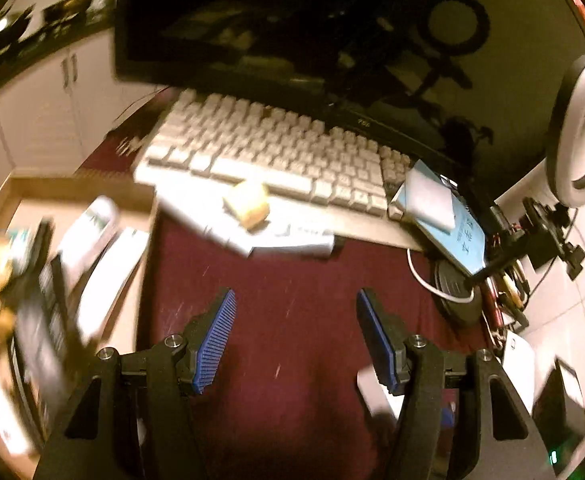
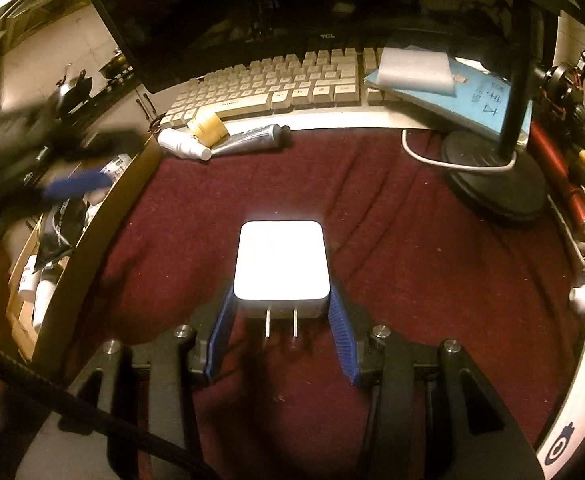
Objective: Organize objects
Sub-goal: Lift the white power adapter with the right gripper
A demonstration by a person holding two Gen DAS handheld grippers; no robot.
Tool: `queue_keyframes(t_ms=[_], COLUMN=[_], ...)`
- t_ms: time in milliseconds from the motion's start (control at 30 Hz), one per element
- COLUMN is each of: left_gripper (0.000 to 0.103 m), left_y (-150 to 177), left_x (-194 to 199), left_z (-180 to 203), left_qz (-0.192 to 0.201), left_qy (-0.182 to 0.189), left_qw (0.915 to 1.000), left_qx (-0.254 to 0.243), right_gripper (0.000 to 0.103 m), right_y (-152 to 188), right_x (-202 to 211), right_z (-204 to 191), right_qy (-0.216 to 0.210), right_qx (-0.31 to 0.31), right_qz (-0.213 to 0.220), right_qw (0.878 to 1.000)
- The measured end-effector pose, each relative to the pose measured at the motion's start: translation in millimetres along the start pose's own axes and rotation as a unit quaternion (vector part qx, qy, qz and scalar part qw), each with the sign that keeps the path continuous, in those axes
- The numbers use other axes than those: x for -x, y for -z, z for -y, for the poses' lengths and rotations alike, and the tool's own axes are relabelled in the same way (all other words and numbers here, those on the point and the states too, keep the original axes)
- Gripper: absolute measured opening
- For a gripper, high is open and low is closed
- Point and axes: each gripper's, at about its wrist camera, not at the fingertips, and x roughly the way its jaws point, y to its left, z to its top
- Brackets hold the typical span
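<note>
Currently we hold the white square wall charger with two metal prongs (image 2: 280,266) in the right gripper (image 2: 280,300): both blue ribbed pads (image 2: 342,336) press against the sides of its rear end, so this gripper is clenched on the charger. The charger's long axis runs straight ahead of the gripper, in line with the fingers, with the prongs pointing back toward the wrist and the flat white face turned up. Below it lies the dark red cloth (image 2: 412,240). The open brown cardboard box (image 2: 104,232), already holding bottles and packets, lies forward and to the left of this gripper, near but apart from it. We judge that box to be the destination, so the coming move turns on carrying the charger leftward and over the near wall of the box. The left gripper (image 1: 295,344) is released, its pads standing wide apart with nothing between them, above bare cloth; the box (image 1: 72,192) is to its left as well. Ahead of the right gripper, against the beige keyboard (image 2: 276,80), remain a white bottle (image 2: 182,144), a grey tube (image 2: 252,138) and a small yellow block (image 2: 208,126), all touching or just beside one another.
</note>
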Motion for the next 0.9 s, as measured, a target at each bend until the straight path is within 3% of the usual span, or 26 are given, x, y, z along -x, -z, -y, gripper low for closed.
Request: queue_keyframes(t_ms=[133,300,467,567,633,700,733,800,900], left_gripper=[0.057,0.057,0.056,0.057,0.058,0.058,0.058,0.058,0.058], left_y=[-28,-57,-73,-67,-56,-38,-27,-5,14], left_x=[-41,-72,-109,-121,-117,-109,-103,-99,-84], left_z=[10,22,20,16,22,34,39,45,58], left_qz=[-0.028,-0.03,-0.071,-0.102,-0.095,-0.106,-0.112,-0.166,-0.149], left_qy=[-0.002,0.008,0.0,0.008,-0.008,-0.031,-0.027,0.012,0.0], left_qw=[0.9992,0.9981,0.9952,0.9932,0.9922,0.9854,0.982,0.9717,0.9632], left_qx=[-0.028,-0.054,-0.066,-0.055,-0.08,-0.13,-0.15,-0.167,-0.224], right_gripper=[0.044,0.044,0.044,0.044,0.044,0.044,0.044,0.044,0.044], right_y=[2,4,1,2,3,3,3,3,5], right_x=[4,4,3,5,7,8,9,11,14], right_z=[10,17,20,21,22,24,26,30,33], right_qy=[-0.023,-0.047,-0.06,-0.062,-0.058,-0.055,-0.054,-0.052,-0.046], right_qx=[-0.007,-0.011,-0.012,-0.014,-0.015,-0.016,-0.017,-0.021,-0.026], right_qz=[-0.001,0.0,-0.001,0.001,0.004,0.005,0.007,0.009,0.011], right_qw=[1.0,0.999,0.998,0.998,0.998,0.998,0.998,0.998,0.999])
